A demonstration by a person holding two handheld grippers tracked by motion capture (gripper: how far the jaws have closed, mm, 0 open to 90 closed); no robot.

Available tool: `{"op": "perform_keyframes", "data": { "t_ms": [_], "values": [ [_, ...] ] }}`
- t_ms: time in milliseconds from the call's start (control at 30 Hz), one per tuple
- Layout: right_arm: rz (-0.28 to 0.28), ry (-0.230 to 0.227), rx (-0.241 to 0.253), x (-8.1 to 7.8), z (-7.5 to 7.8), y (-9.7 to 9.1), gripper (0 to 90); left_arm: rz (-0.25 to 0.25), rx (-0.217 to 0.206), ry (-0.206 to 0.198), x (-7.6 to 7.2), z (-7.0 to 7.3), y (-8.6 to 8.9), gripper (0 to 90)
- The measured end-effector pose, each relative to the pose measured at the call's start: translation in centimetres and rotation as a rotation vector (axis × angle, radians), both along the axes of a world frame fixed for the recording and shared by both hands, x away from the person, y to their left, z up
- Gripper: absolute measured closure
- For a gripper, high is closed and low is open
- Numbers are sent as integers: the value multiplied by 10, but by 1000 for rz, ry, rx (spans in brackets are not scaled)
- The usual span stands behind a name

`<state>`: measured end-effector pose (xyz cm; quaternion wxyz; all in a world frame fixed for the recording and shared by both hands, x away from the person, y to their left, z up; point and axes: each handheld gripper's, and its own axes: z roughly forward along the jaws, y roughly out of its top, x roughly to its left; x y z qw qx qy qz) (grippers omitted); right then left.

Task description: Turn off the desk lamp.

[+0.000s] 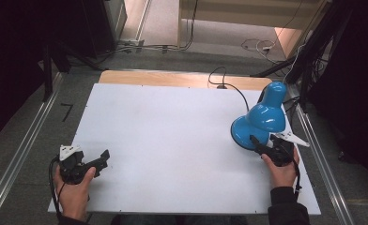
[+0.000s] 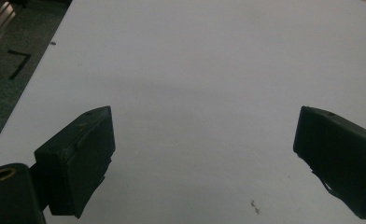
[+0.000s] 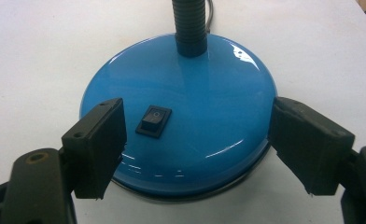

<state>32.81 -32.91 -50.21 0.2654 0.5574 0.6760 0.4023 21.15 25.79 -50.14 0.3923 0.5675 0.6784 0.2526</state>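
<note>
Writing: a small ring-shaped mark was made out on the black rocker switch (image 3: 153, 121); no brand or label could be read on the lamp.
Lamp: a glossy blue metal desk lamp (image 1: 259, 123) with a round domed base (image 3: 204, 121), a black ribbed flexible neck (image 3: 189, 25) rising from the back of the base, and a blue bell-shaped shade (image 1: 268, 111) bent over the base was seen.
Lamp surface: bright highlights were reflected along the rim and top of the base, and a thin silver edge was shown beneath it.
Switch: the switch was set into the top of the base, on the side nearest the right gripper.
Lamp position: the lamp was stood near the right edge of the white rectangular table top (image 1: 172, 140), towards the far side.
Cord: a black cable (image 1: 229, 84) was trailed from behind the lamp over the far edge.
Right gripper: the black two-jaw right gripper (image 3: 197, 144) was held with its jaws wide apart, one on each side of the base's near rim; nothing was clamped.
Left gripper: the black two-jaw left gripper (image 2: 204, 154) was held near the front left corner, well apart from the lamp, its jaws spread wide over bare table with nothing gripped.
Floor: a black tape mark (image 2: 18, 63) was seen on the grey floor left of the table.
</note>
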Motion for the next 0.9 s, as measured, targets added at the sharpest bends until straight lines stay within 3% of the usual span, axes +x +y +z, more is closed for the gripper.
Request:
{"op": "perform_keyframes", "data": {
  "t_ms": [900],
  "values": [
    [13, -10, 5, -18, 9, -5, 180, 4, -1, 0, 0, 0, 1, 60]
  ]
}}
